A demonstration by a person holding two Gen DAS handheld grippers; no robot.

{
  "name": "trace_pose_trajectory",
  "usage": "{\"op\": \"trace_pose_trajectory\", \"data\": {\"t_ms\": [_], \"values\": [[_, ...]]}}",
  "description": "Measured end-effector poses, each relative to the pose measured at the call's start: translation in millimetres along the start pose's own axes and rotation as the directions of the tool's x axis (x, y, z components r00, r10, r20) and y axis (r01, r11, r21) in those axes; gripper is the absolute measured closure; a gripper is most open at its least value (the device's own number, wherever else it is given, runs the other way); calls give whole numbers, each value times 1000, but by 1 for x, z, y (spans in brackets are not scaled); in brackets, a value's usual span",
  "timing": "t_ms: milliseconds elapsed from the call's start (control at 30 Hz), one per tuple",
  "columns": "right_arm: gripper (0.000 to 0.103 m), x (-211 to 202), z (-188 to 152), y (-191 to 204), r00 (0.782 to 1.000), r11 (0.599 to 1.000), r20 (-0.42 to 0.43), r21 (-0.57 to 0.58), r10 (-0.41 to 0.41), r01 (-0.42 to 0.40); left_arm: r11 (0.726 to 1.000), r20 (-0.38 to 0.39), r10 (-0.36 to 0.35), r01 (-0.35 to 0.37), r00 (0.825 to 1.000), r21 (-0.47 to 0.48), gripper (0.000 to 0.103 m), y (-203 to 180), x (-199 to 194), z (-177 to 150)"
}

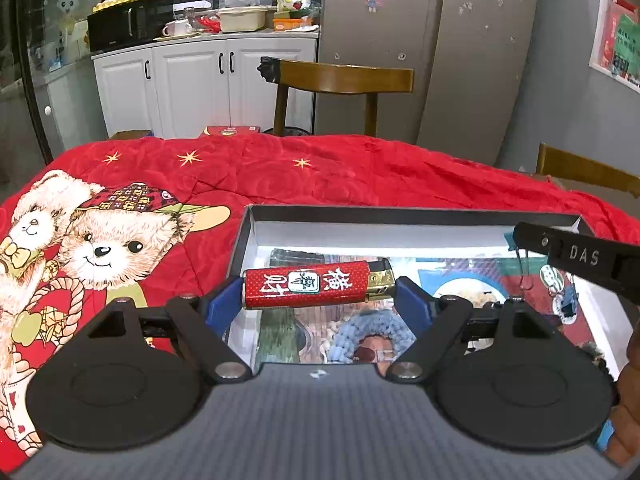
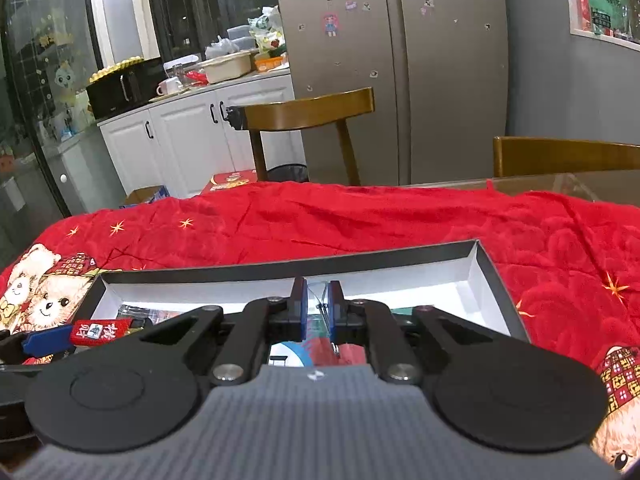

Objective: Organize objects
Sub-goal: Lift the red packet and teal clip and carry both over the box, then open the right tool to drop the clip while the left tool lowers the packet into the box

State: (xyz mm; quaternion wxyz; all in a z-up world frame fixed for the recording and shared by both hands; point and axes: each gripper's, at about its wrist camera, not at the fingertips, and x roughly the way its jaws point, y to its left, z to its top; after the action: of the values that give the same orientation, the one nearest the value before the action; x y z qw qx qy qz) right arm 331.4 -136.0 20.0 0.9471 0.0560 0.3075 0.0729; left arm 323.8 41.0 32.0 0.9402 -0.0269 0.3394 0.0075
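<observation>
My left gripper [image 1: 316,296] is shut on a red lighter [image 1: 308,285] with white characters, held crosswise above the left part of a shallow black box [image 1: 400,216] with a white inside. The lighter also shows in the right wrist view [image 2: 100,332]. My right gripper [image 2: 318,308] is shut on a thin clear packet with a hanging charm [image 2: 324,312] over the same box [image 2: 492,272]; it appears in the left wrist view as a black finger [image 1: 576,256] with the charm [image 1: 560,292] dangling. Printed packets and cards [image 1: 360,336] lie in the box.
The box sits on a red blanket [image 1: 320,172] with teddy bear prints [image 1: 108,248] covering the table. Wooden chairs [image 1: 344,80] stand behind the table, with white cabinets [image 1: 192,80] and a grey fridge [image 1: 440,40] beyond. A person's hand [image 1: 628,400] is at right.
</observation>
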Motion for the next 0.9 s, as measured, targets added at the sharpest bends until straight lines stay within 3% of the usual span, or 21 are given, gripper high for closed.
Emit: {"op": "trace_pose_trajectory", "data": {"t_ms": [467,800,833,867,900], "values": [[90,3,-2,4,1000,999,-7,-36,-6,6,997,-5,51,-51,999,54,18,-11,3,-4],[84,3,1,-6,997,998,-35,26,64,-63,997,-16,51,-50,999,53,18,-11,4,-4],[81,3,1,-6,997,997,-33,26,71,-70,997,-15,50,-49,999,53,18,-11,4,-5],[63,2,1,-6,997,997,-27,25,78,-77,998,-15,49,-49,999,51,18,-11,4,-4],[58,2,1,-7,996,996,-23,25,84,-84,998,-16,49,-48,999,50,18,-11,4,-4]]}}
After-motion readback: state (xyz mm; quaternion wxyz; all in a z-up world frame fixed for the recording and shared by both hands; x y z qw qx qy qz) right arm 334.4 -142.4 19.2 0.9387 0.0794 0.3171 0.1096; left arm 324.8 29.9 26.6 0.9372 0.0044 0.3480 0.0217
